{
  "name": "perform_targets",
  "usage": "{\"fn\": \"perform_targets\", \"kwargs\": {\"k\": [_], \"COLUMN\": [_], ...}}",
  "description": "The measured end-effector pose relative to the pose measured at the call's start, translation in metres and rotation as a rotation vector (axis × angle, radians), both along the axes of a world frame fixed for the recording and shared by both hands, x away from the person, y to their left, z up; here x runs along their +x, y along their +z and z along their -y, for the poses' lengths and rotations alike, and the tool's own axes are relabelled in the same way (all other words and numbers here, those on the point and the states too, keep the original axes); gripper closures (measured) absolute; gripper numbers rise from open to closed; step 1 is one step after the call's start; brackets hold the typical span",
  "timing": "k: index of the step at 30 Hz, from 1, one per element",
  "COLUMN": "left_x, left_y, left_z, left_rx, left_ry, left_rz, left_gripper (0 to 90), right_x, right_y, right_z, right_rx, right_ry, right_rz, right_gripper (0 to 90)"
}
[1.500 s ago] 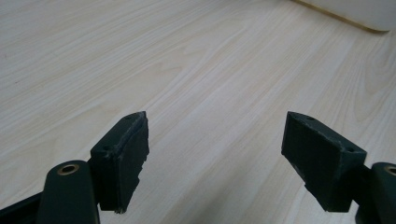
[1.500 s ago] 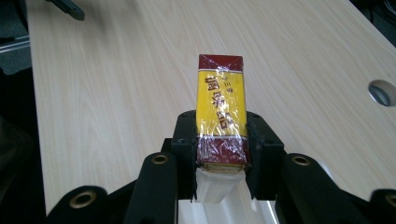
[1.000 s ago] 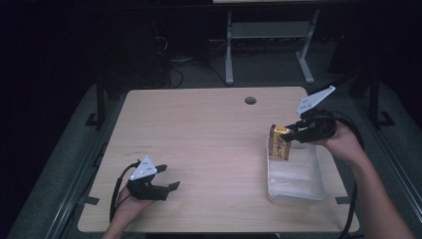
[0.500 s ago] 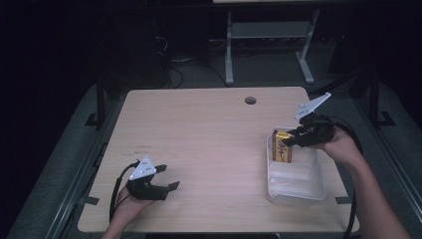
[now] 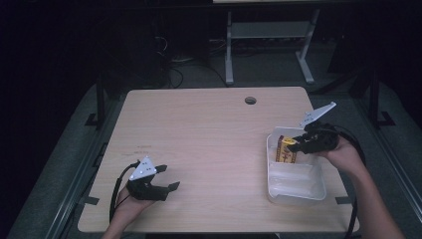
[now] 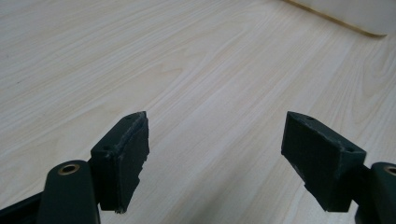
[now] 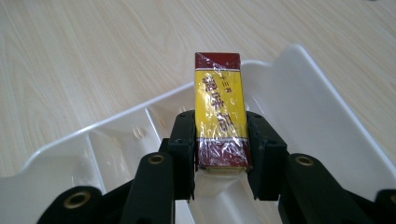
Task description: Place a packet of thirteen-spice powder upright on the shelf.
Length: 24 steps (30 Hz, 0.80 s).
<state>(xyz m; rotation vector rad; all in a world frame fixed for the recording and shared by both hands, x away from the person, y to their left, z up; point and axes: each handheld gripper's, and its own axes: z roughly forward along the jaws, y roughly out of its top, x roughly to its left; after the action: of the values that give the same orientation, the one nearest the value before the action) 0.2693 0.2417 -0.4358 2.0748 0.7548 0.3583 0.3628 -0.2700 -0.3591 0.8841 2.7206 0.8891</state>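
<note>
Yellow-and-red box [image 7: 220,112] clamped between jaws of right gripper [image 7: 219,154], wrapped in clear film, long side running away from the gripper camera. Box sits low over the far compartment of the white tray [image 5: 298,191] at table's right side; can't tell if it touches the tray floor. Left gripper [image 5: 161,185] rests near front-left edge of wooden table [image 5: 199,129], jaws wide apart, nothing between them.

Pale wood table [image 5: 209,129] noted under left claw [image 5: 168,178] and right claw [image 5: 297,144]. Round cable hole [image 5: 250,100] seen in the tabletop beyond right claw, near the far edge. White metal stand [image 5: 268,37] recorded on the floor, well beyond both claws. Dark cables [image 5: 174,62] observed beside it. Grey floor [image 5: 64,164] seen outboard of left claw.
</note>
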Motion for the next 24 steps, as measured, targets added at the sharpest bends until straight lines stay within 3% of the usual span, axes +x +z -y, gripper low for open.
{"fn": "perform_targets", "kwargs": {"k": [9,14,24], "left_x": [0.001,0.001,0.001], "left_y": [-0.001,-0.001,-0.001], "left_z": [0.000,0.001,0.001], "left_rx": [0.006,0.003,0.002], "left_ry": [-0.001,-0.001,-0.006], "left_rz": [-0.003,-0.003,-0.003], "left_gripper": [23.0,23.0,23.0], "right_x": [-0.011,-0.012,-0.010], "right_y": [-0.010,-0.018,-0.012], "right_z": [0.018,0.019,0.012], "right_rx": [0.011,-0.025,-0.093], "right_ry": [-0.063,-0.056,-0.055], "right_rz": [-0.007,-0.033,0.003], "right_gripper": [59.9,61.1,61.8]}}
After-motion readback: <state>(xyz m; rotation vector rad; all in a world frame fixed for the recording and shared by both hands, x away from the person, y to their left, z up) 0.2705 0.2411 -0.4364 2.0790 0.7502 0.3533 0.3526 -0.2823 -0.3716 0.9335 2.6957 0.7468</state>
